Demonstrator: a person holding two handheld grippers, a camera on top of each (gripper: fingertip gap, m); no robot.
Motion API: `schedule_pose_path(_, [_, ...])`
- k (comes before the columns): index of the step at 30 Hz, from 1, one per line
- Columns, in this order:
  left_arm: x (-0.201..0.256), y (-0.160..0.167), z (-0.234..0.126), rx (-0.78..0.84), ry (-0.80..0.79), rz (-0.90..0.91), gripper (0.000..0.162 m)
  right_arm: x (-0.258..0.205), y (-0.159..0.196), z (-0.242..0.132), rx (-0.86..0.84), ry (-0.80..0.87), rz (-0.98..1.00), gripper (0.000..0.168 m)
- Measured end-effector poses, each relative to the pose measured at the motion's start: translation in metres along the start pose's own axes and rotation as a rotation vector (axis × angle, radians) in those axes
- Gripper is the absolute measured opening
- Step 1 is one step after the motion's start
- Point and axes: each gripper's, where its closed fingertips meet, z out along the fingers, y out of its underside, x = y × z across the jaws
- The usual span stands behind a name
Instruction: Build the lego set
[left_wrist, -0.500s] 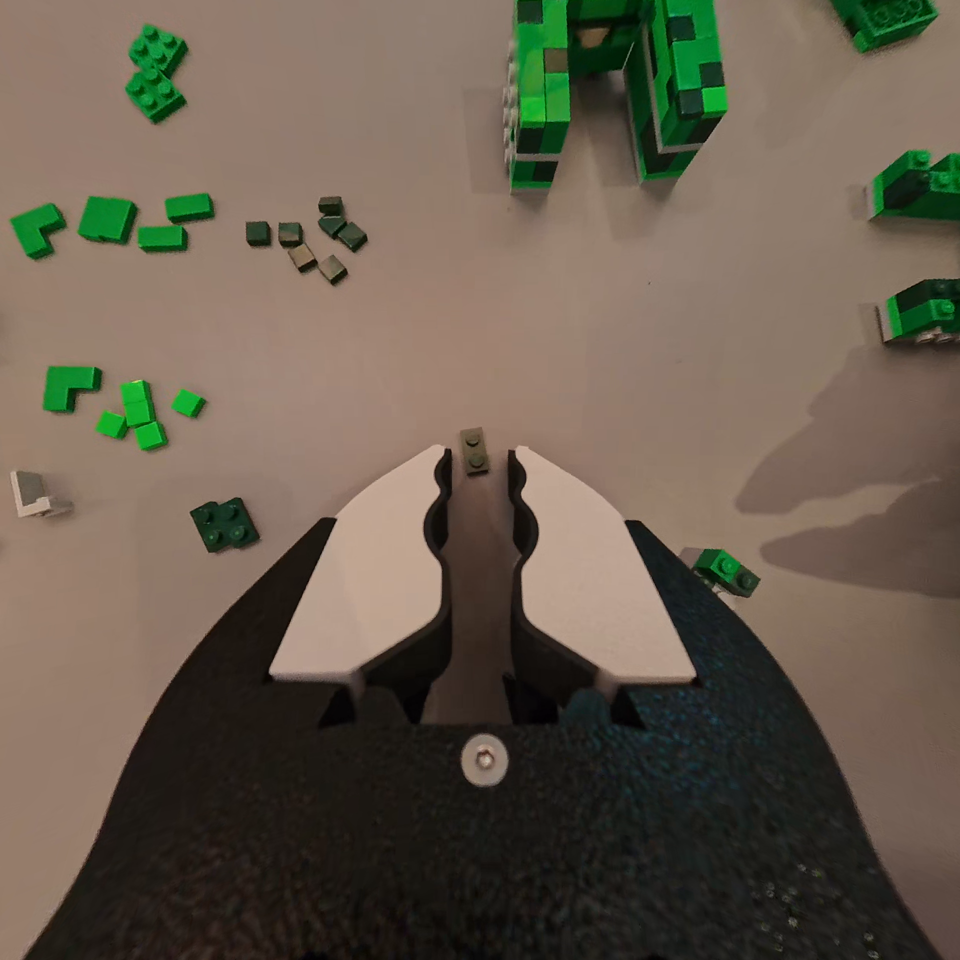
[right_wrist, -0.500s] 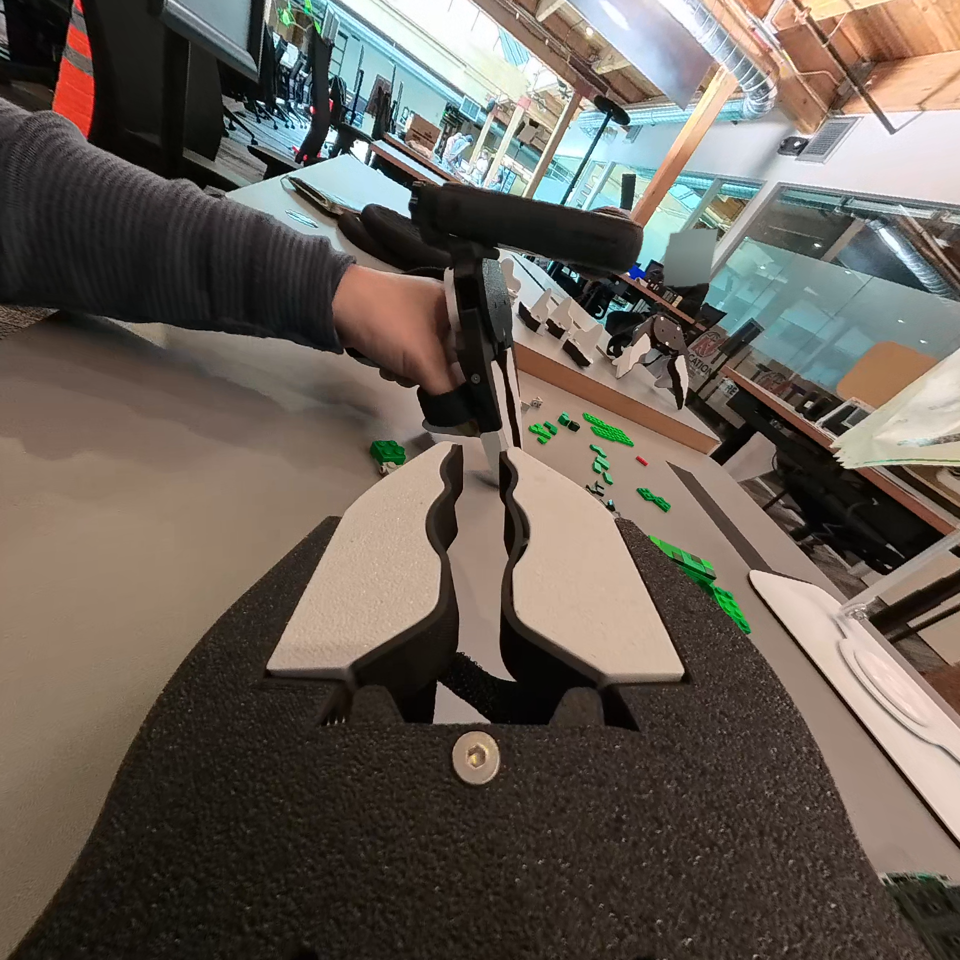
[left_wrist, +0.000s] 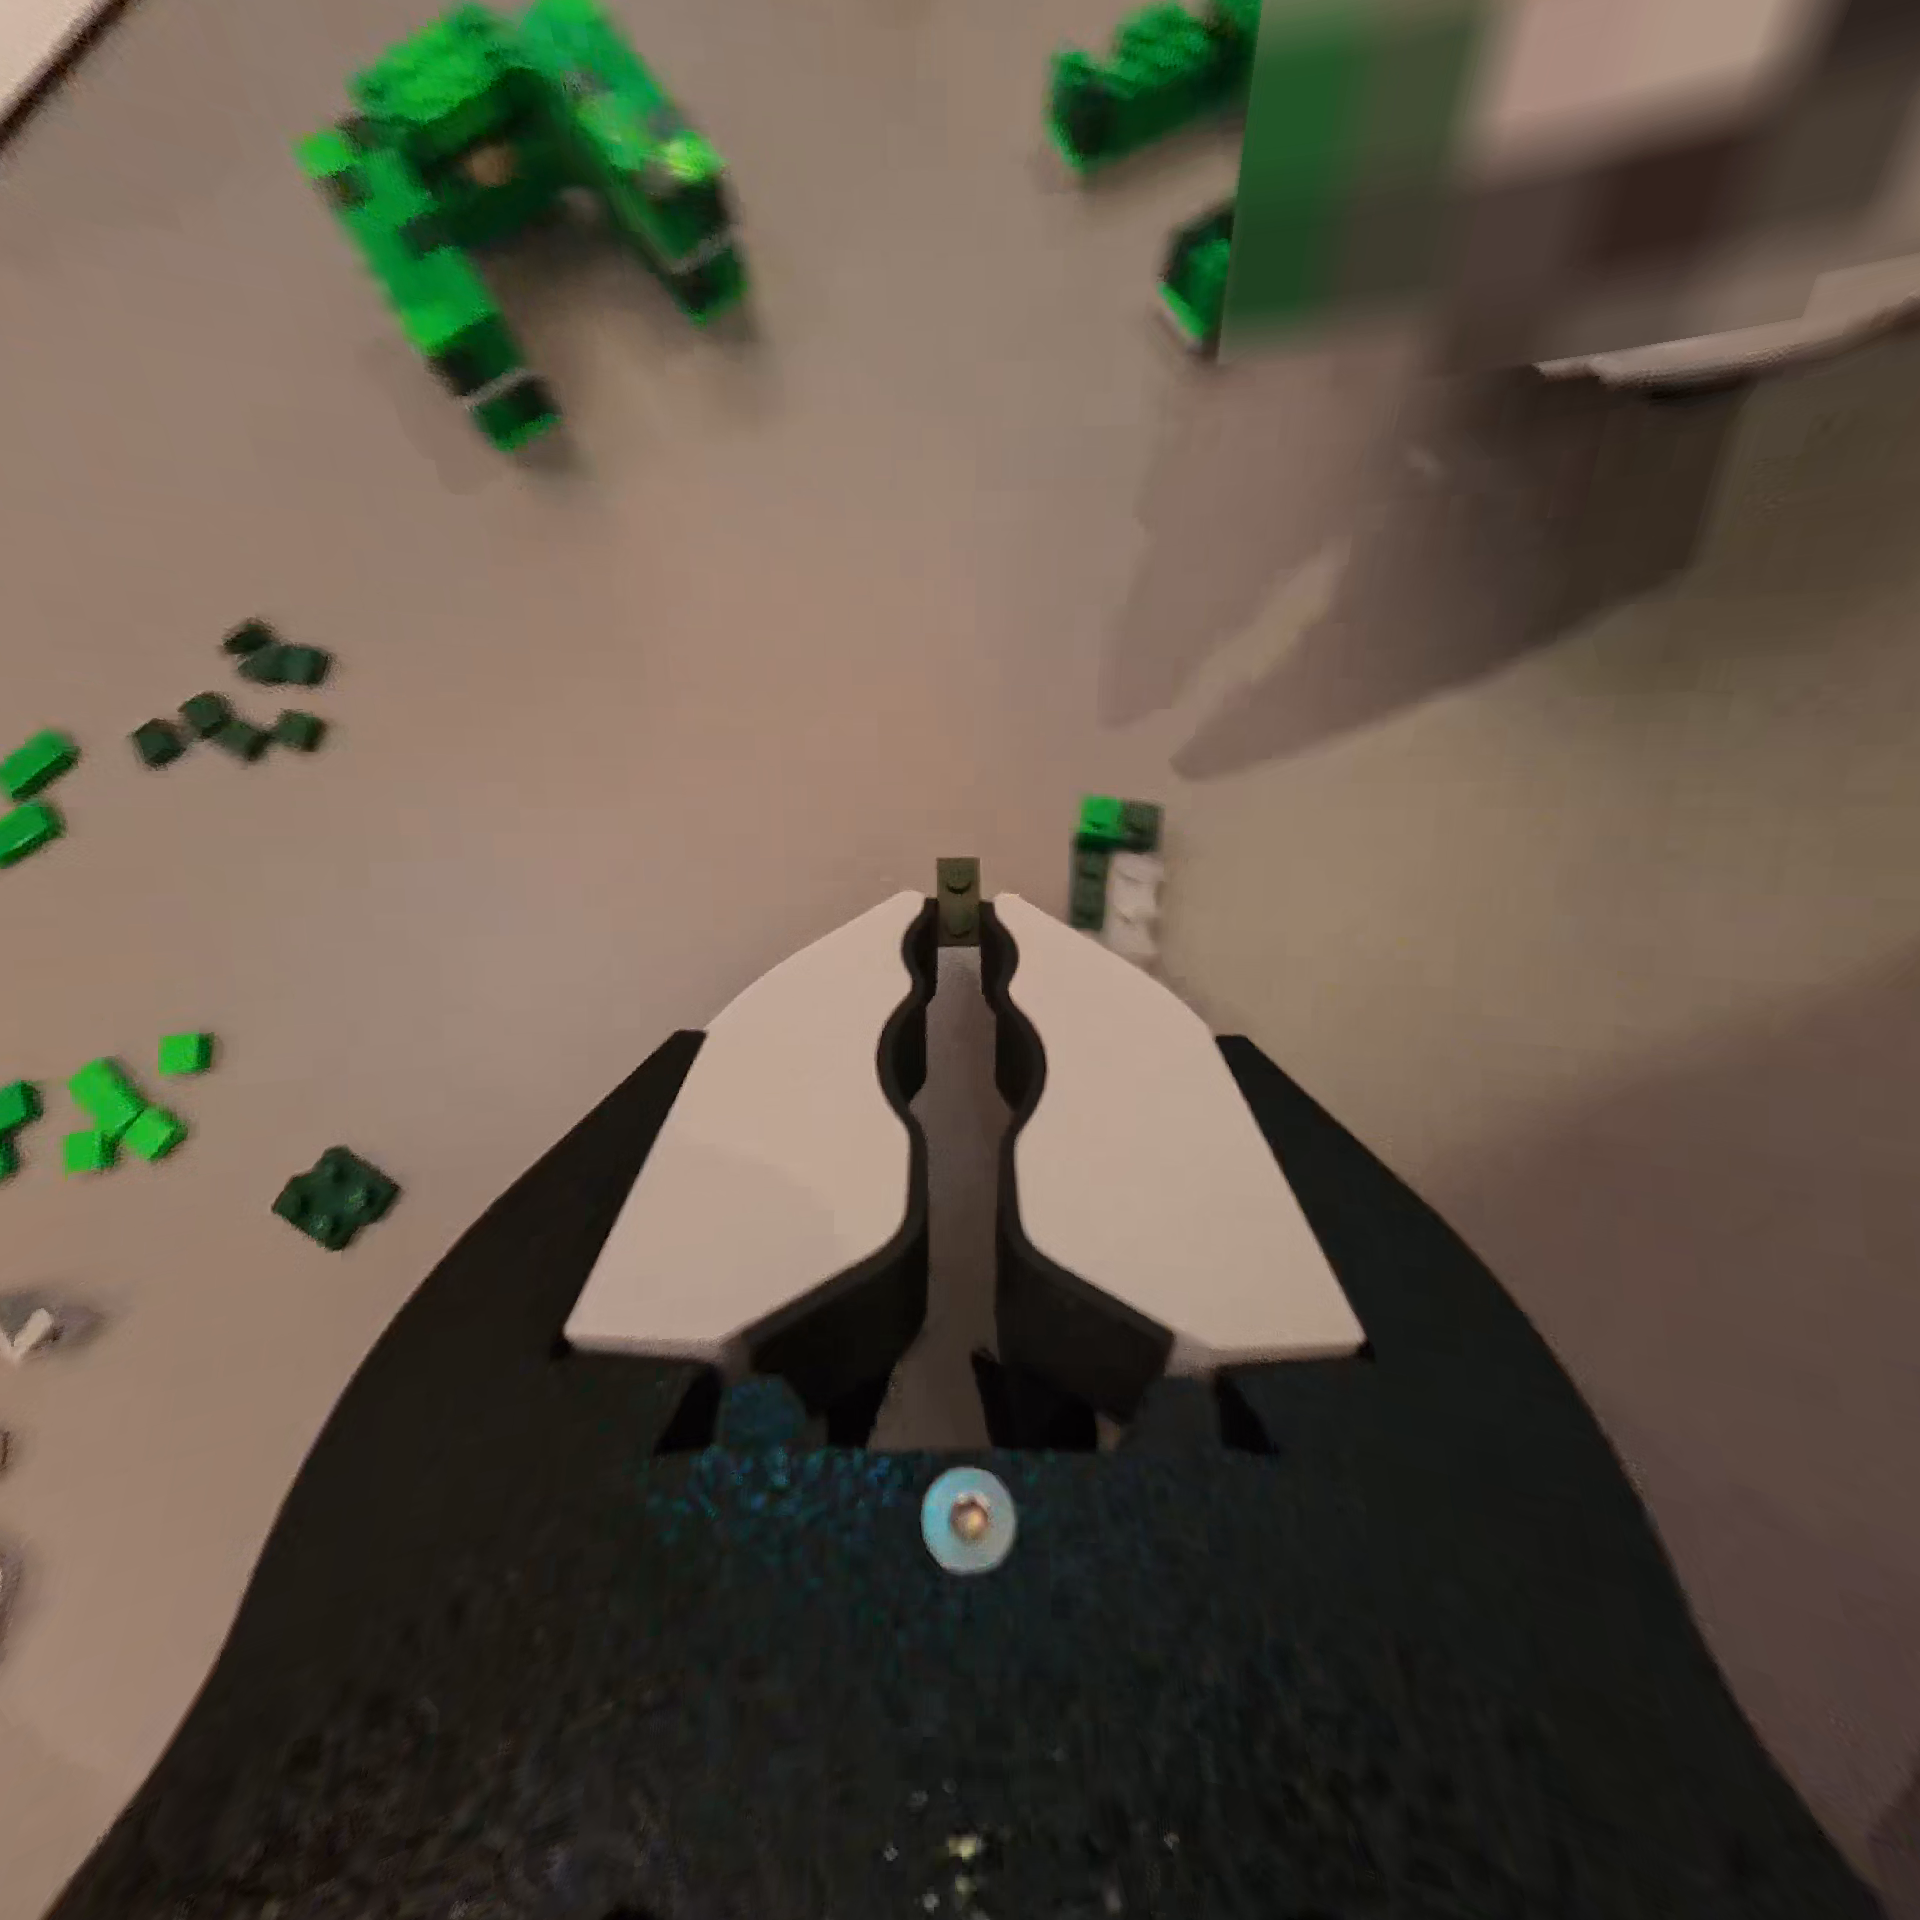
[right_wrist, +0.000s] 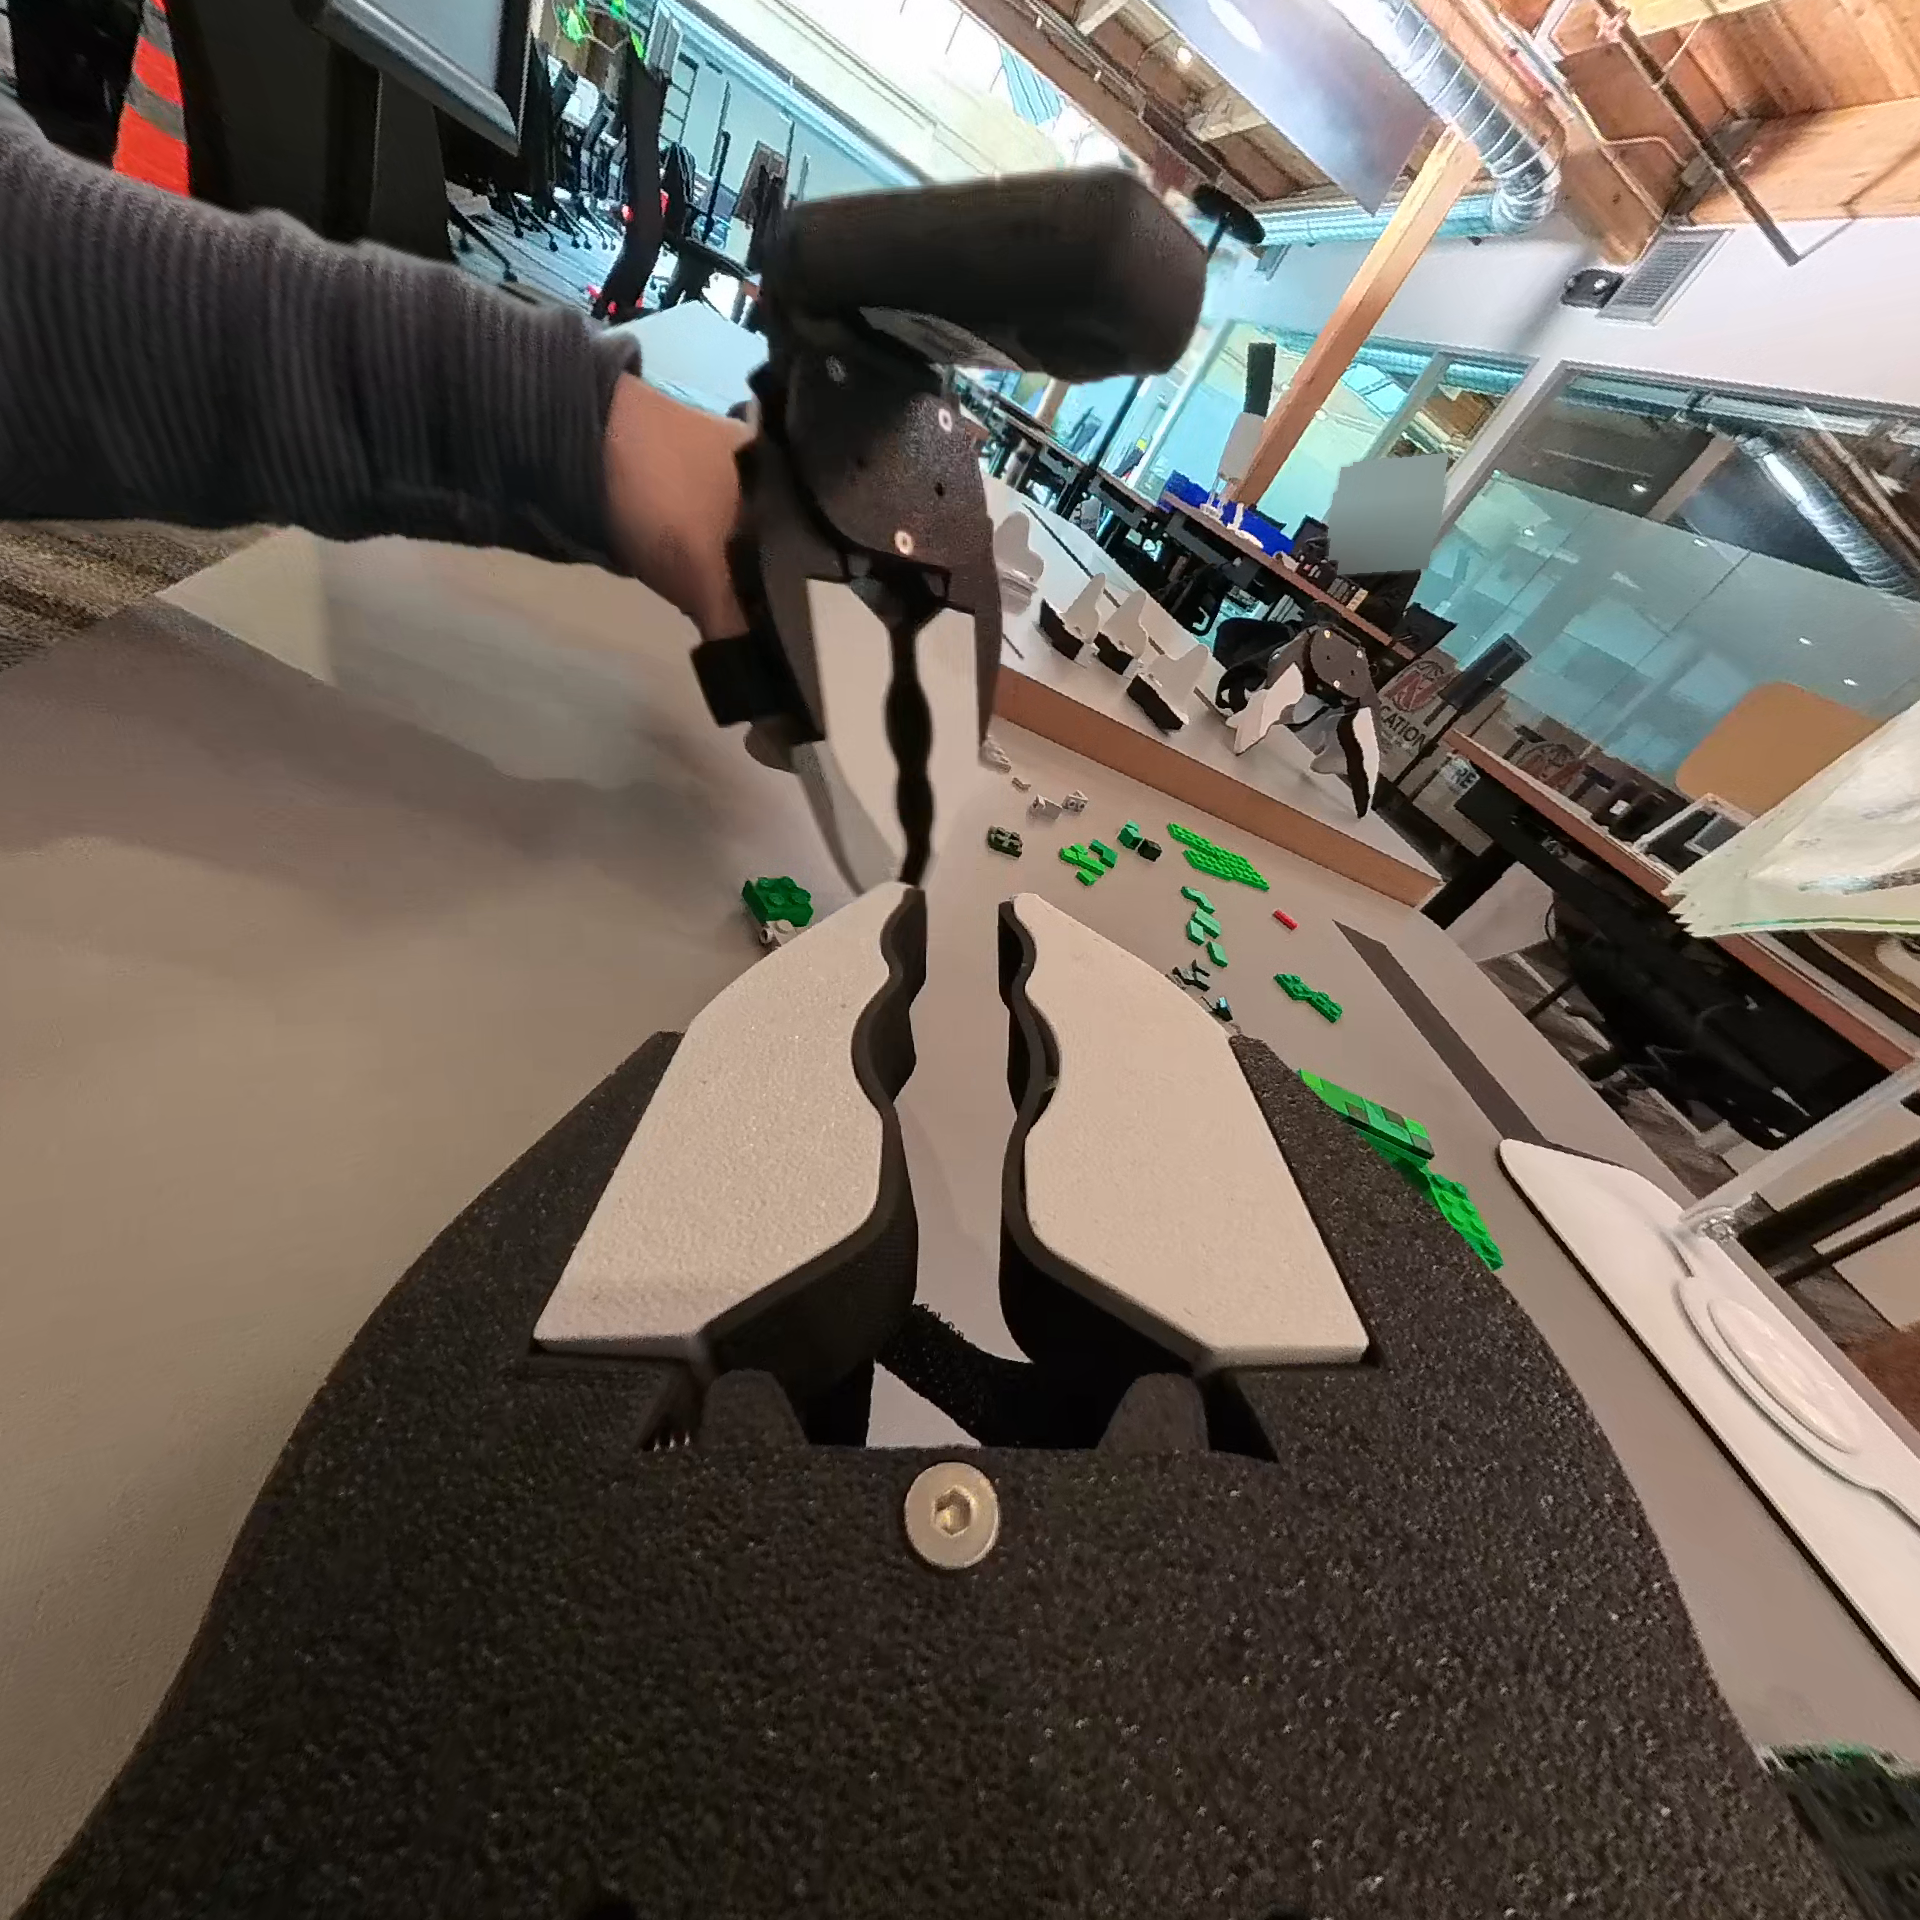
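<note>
Left gripper (left_wrist: 958, 906) pinches a small olive plate (left_wrist: 957, 900) at its fingertips; blurred green build (left_wrist: 499, 218) beyond. Right gripper (right_wrist: 961, 914) narrowly parted, empty.

A small dark olive plate (left_wrist: 958, 900) is clamped between the fingertips of the left gripper (left_wrist: 958, 914), above the grey table (left_wrist: 727, 644). A green-and-white brick cluster (left_wrist: 1117, 868) is seen just beside the tips.

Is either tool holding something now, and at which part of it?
The left tool grips a small dark olive two-stud plate by its long sides, near the end. The right tool holds nothing.
</note>
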Motion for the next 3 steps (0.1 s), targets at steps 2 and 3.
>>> schedule_pose_path(2, [0.0114, 0.0056, -0.0018, -0.046, 0.029, 0.078, 0.007, -0.0002, 0.0002, 0.0002, -0.002, -0.001, -0.001, 0.013])
schedule_pose_path(3, [0.0152, 0.0064, -0.0019, -0.059, 0.035, 0.095, 0.007, -0.0003, 0.0003, 0.0002, -0.002, -0.001, -0.001, 0.013])
